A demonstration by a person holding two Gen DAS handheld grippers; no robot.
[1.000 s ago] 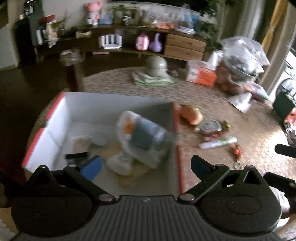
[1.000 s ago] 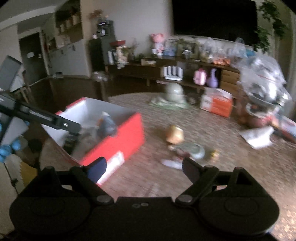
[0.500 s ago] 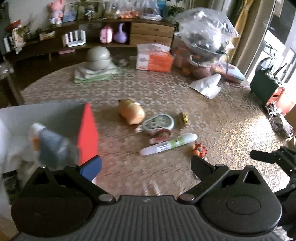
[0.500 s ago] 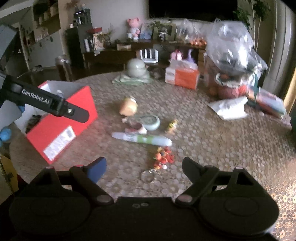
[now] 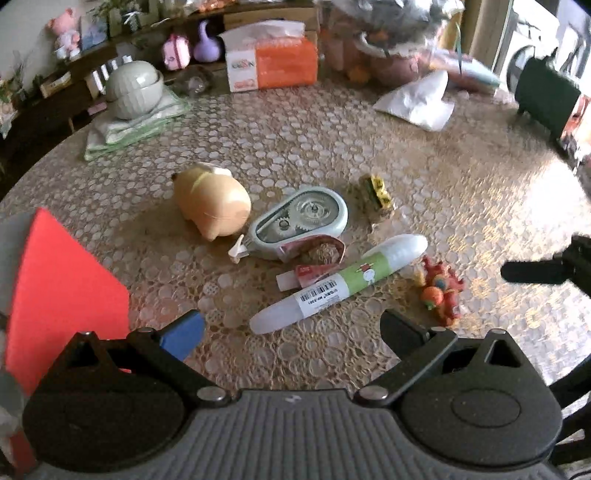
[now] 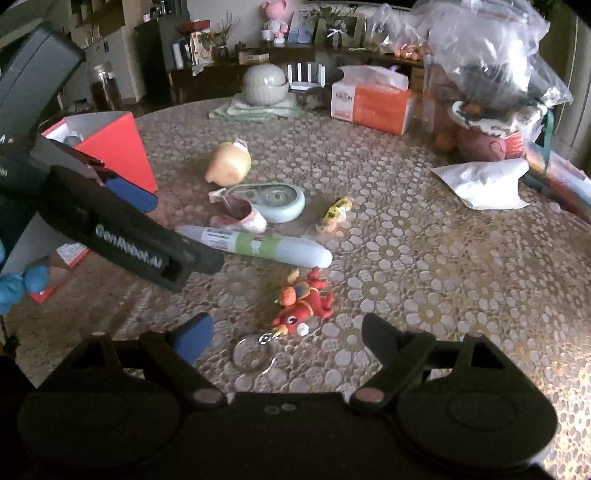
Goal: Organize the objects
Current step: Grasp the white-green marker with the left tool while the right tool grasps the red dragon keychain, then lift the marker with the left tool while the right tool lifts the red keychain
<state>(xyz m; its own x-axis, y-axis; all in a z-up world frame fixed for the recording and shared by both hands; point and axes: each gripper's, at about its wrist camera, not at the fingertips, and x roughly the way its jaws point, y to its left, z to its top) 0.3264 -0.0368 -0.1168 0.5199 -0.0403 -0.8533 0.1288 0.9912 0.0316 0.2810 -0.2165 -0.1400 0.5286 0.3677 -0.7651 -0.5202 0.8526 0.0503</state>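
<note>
Red box point(image 5: 66, 280), peach pig toy point(image 5: 216, 201), green-banded white pen point(image 5: 343, 282), red keychain figure point(image 6: 304, 304), beige lace-patterned tablecloth point(image 5: 461, 177).

Dark wooden sideboard point(image 6: 280, 55) along pale wall point(image 6: 229, 14); daylight (right side).

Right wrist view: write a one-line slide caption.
Open right gripper above a red dragon keychain on the lace-covered table.

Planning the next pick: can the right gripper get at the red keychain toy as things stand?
Probably yes. The right gripper has its jaws wide and empty, with the red keychain toy lying just ahead on bare table, nothing in between.
</note>
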